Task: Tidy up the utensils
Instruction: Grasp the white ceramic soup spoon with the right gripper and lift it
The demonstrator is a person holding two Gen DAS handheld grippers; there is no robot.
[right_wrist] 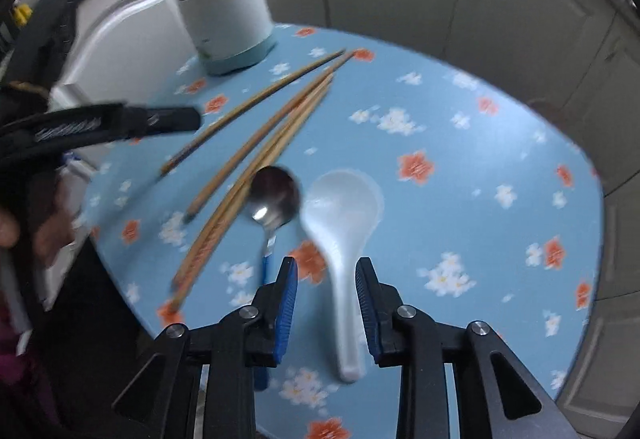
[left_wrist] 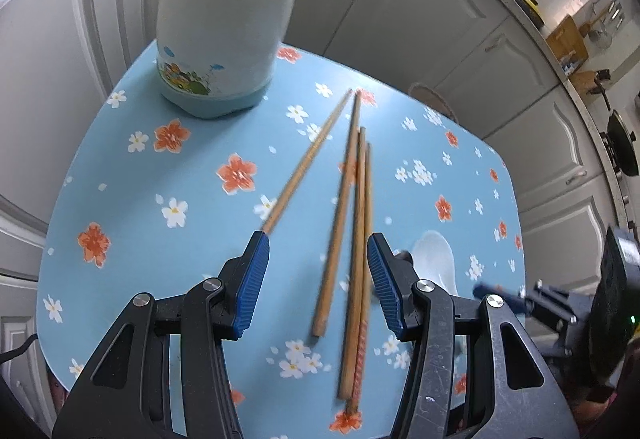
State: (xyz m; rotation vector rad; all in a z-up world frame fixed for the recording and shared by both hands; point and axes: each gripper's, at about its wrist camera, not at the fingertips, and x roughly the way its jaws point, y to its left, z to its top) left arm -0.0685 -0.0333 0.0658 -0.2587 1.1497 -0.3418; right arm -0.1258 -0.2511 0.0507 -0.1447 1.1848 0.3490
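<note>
Several wooden chopsticks [left_wrist: 348, 223] lie fanned out on the blue flowered table [left_wrist: 160, 175]. My left gripper [left_wrist: 317, 243] hovers over their thick ends, open, with three of them between its fingers and untouched. In the right wrist view, a white plastic spoon [right_wrist: 342, 207] lies flat with its handle running between the fingers of my right gripper [right_wrist: 326, 265], which is open with gaps on both sides. A metal spoon with a blue handle [right_wrist: 275, 199] lies just left of it, next to the chopsticks [right_wrist: 256, 143]. The white holder jar [left_wrist: 224, 35] stands at the table's far corner with cutlery in it.
White cabinet doors [left_wrist: 420, 11] surround the small table, whose edges [right_wrist: 596, 223] are close on all sides. The holder jar [right_wrist: 228, 27] has forks sticking out. The black arm of the other tool [right_wrist: 120, 121] reaches in from the left in the right wrist view.
</note>
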